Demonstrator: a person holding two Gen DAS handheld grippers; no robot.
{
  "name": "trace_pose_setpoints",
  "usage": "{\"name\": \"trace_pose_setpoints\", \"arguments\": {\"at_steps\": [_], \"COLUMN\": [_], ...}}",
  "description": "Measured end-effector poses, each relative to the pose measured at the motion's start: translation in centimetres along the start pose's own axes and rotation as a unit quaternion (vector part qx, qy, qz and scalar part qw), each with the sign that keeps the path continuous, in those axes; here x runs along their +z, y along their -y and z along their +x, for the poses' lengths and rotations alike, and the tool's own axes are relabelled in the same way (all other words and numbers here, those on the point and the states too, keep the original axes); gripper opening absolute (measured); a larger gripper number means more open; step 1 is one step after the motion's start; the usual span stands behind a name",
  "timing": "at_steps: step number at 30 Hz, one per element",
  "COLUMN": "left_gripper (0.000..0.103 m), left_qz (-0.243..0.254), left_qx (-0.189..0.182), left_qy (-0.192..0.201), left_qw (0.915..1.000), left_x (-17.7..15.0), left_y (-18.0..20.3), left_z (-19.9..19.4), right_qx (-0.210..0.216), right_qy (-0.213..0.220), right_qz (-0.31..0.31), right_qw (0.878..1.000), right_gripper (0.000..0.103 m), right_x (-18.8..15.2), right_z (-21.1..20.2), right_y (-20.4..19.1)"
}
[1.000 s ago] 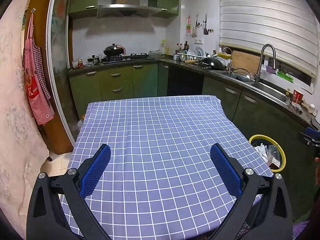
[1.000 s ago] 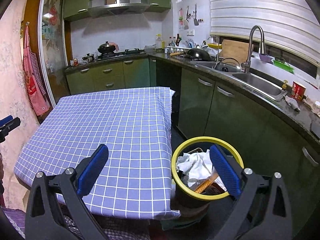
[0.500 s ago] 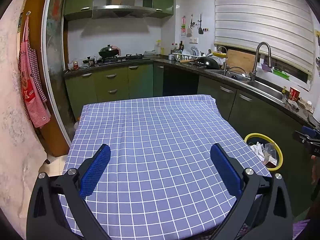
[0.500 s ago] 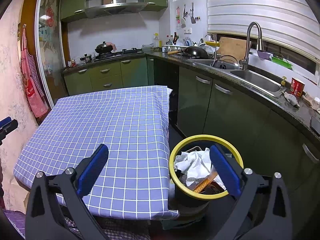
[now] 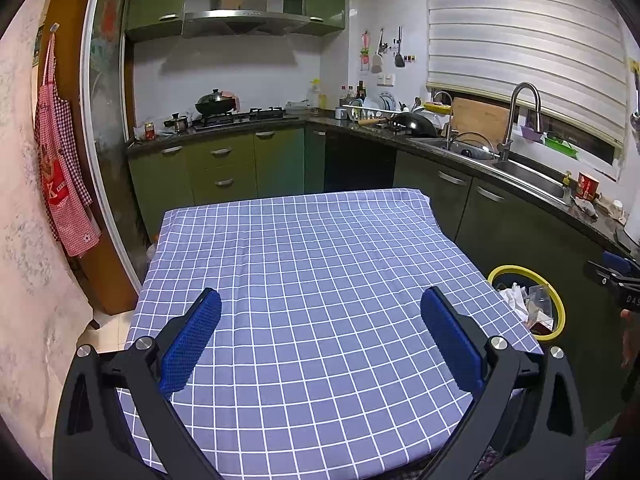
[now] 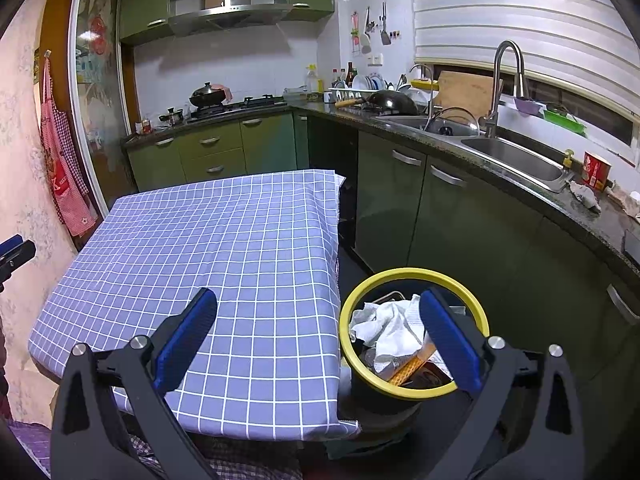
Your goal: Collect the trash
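A black trash bin with a yellow rim [image 6: 414, 390] stands on the floor right of the table; it also shows in the left wrist view [image 5: 560, 312]. It holds crumpled white paper [image 6: 390, 326] and an orange wrapper [image 6: 406, 372]. My left gripper [image 5: 320, 312] is open and empty above the near part of the blue checked tablecloth [image 5: 304, 264]. My right gripper [image 6: 318, 314] is open and empty, spanning the table's right edge and the bin. No trash shows on the tablecloth [image 6: 216, 240].
Green cabinets [image 6: 400, 196] and a dark counter with a sink [image 6: 516, 158] run along the right. A stove with a wok [image 5: 214, 102] is at the back. A red apron [image 5: 62, 172] hangs on the left wall. A narrow floor gap separates table and cabinets.
Both grippers have drawn back and risen slightly, so the table and bin look a little farther away. Both stay open and empty.
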State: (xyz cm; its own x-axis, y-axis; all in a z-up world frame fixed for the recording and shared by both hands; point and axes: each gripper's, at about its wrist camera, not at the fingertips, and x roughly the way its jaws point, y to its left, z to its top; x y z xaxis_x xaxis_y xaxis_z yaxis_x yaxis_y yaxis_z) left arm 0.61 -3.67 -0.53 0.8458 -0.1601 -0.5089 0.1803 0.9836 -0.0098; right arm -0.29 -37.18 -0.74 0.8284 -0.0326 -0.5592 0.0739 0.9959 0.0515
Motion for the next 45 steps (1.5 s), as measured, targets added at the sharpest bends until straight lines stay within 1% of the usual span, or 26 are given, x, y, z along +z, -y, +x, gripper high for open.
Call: {"name": "trace_pose_setpoints", "arguments": {"at_steps": [27, 45], "left_gripper": [0.098, 0.098], "left_qz": [0.004, 0.002], "left_qx": [-0.007, -0.019], "left_qy": [-0.008, -0.019], "left_qw": [0.9999, 0.9996], "left_x": [0.0, 0.1], "left_y": [0.8, 1.1], "left_z": [0.6, 1.5], "right_qx": [0.002, 0.002], "right_qy": [-0.004, -0.007], "right_qz": [0.006, 0.008], "right_qw": [1.000, 1.000], "right_gripper": [0.096, 0.096], "right_x": [-0.6, -0.9], "right_z": [0.5, 0.9], "right_y": [0.0, -0.1]}}
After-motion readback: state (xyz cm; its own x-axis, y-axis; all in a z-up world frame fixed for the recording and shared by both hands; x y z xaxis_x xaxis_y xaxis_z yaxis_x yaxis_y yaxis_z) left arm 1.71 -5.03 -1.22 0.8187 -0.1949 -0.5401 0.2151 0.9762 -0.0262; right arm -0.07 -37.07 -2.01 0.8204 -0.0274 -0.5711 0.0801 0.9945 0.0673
